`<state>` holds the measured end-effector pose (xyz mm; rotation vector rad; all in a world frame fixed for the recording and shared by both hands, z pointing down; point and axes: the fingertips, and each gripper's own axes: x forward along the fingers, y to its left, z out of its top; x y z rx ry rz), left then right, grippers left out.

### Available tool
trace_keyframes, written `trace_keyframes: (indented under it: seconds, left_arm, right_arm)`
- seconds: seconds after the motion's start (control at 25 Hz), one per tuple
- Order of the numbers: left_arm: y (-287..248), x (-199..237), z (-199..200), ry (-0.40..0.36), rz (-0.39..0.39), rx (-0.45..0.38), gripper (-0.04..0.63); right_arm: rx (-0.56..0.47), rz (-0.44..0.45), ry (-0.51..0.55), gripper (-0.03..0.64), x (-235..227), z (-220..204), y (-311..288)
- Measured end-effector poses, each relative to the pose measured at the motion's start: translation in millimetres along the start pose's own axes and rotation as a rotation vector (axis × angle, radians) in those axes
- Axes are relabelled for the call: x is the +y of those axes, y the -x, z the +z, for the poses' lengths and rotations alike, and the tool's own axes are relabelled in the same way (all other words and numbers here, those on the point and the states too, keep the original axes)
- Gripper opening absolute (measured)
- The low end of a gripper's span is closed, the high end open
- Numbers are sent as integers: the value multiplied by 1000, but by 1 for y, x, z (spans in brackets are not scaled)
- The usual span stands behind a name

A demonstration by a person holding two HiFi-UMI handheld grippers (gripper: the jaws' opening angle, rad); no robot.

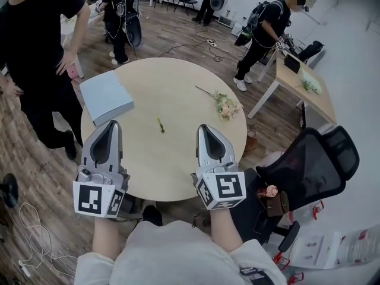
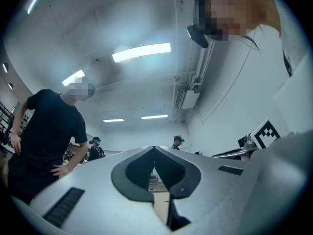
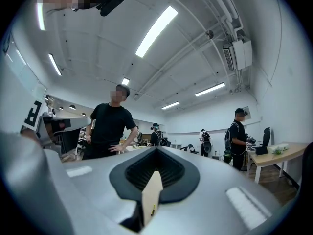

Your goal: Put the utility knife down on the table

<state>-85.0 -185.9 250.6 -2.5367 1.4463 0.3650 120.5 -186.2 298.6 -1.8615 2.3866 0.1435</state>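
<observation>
Two handheld grippers are over the near edge of the round wooden table [image 1: 178,177], each with a marker cube at its rear.

Far left: a person in black [image 1: 35,46] stands beside the table, one hand on the hip. On the left part of the tabletop lies a flat grey-blue box [image 1: 105,97], well apart from everything else on it.

Left gripper [image 1: 113,124]: its tip lies over the table, nearer the person than the box. In the left gripper view the left gripper [image 2: 154,149] has its fingers pressed together at the tip, with only the hollow of the dark pads [image 2: 134,173] gaping behind. Nothing is held.

Centre: the utility knife [image 1: 160,124] is small and yellow-green with dark ends. It lies flat on the bare tabletop between the two gripper tips, roughly midway, touching neither.

Right gripper [image 1: 205,128]: it points the same way as the left one. In the right gripper view the right gripper [image 3: 156,149] has its fingers closed tip to tip, with the ribbed pads [image 3: 171,168] framing an empty hollow. Nothing is pinched.

Right of that: an artificial flower sprig [image 1: 224,105] lies near the far right rim of the table, well apart from the knife. Off the table, a black mesh office chair [image 1: 312,165] stands to the right. Beyond it is a light wooden desk [image 1: 297,82], with another person in black [image 1: 264,31] standing at its far end.
</observation>
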Motion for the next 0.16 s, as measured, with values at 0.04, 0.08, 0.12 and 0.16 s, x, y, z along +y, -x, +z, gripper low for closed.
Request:
trace_keyframes:
  seconds: [0.04, 0.08, 0.12, 0.16]
  left_arm:
    - [0, 1, 0, 0, 0, 0, 9]
    - [1, 1, 0, 0, 1, 0, 9]
    - [1, 2, 1, 0, 1, 0, 9]
    - [1, 2, 1, 0, 1, -1, 9]
  right_arm:
    - [-1, 0, 1, 11, 1, 1, 0]
    - [-2, 1, 1, 11, 2, 1, 0]
    - [-3, 1, 1, 11, 3, 1, 0]
    - [-3, 2, 1, 11, 3, 2, 0]
